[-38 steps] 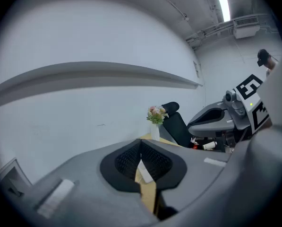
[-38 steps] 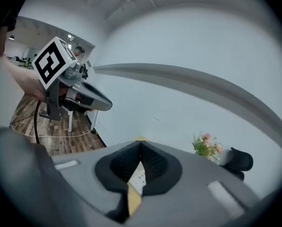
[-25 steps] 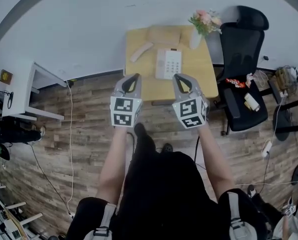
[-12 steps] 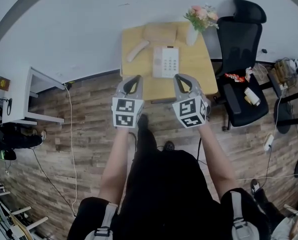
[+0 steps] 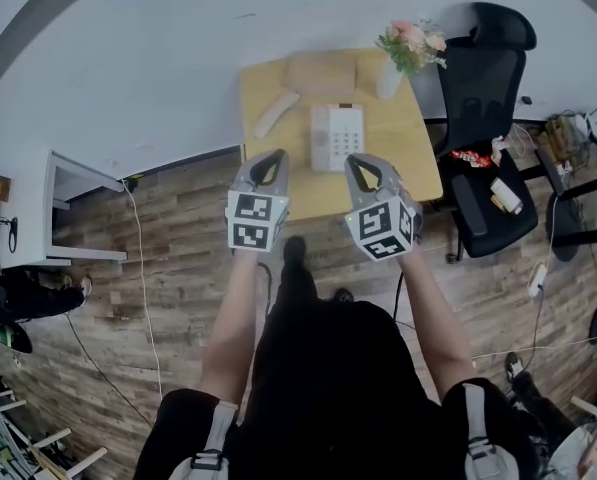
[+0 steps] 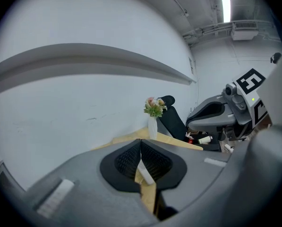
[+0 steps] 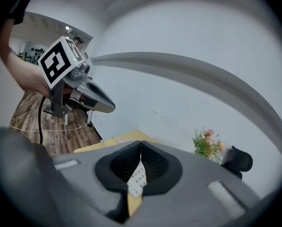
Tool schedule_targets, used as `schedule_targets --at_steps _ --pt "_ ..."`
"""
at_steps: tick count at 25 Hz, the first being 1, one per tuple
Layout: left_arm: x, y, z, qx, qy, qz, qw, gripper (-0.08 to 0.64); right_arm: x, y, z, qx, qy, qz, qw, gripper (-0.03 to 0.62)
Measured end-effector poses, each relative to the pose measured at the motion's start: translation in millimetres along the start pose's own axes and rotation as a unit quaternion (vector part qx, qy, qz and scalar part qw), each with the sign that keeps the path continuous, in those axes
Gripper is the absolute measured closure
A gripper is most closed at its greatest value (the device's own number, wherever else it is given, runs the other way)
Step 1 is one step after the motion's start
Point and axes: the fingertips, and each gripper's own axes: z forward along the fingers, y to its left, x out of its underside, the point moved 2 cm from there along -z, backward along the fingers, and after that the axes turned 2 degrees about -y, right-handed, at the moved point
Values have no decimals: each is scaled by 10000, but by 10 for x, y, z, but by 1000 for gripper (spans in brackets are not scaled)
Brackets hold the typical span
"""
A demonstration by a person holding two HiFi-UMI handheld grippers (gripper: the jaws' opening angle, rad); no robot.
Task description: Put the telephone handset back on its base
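Observation:
A cream telephone handset [image 5: 276, 114] lies off its base on a small yellow table [image 5: 410, 158], to the left of the white keypad base [image 5: 336, 136]. Both grippers hover side by side over the table's near edge, short of the phone. My left gripper [image 5: 274, 156] is shut with nothing in it, and the handset [image 6: 145, 171] shows beyond its jaws [image 6: 141, 143]. My right gripper [image 5: 356, 159] is also shut and empty, with the base's keypad [image 7: 137, 178] showing beyond its tips [image 7: 141, 144].
A white vase of flowers [image 5: 406, 56] stands at the table's far right corner. A tan box [image 5: 323, 71] sits at the back. A black office chair [image 5: 488, 138] holding small items stands to the right. A white wall runs behind the table, a white shelf unit [image 5: 73, 213] stands left, and cables lie on the wooden floor.
The head view has swayed slightly. Both grippers stay shut, side by side before the table. The handset and base have not moved.

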Motion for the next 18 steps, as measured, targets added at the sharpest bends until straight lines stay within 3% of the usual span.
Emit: schedule_targets --at_steps 7,18 --pt "-44 406 342 348 79 206 9992 548 -196 -52 505 -27 19 154 9999 580" --pt "110 850 738 828 212 194 9961 549 -317 -74 991 375 253 413 9981 580"
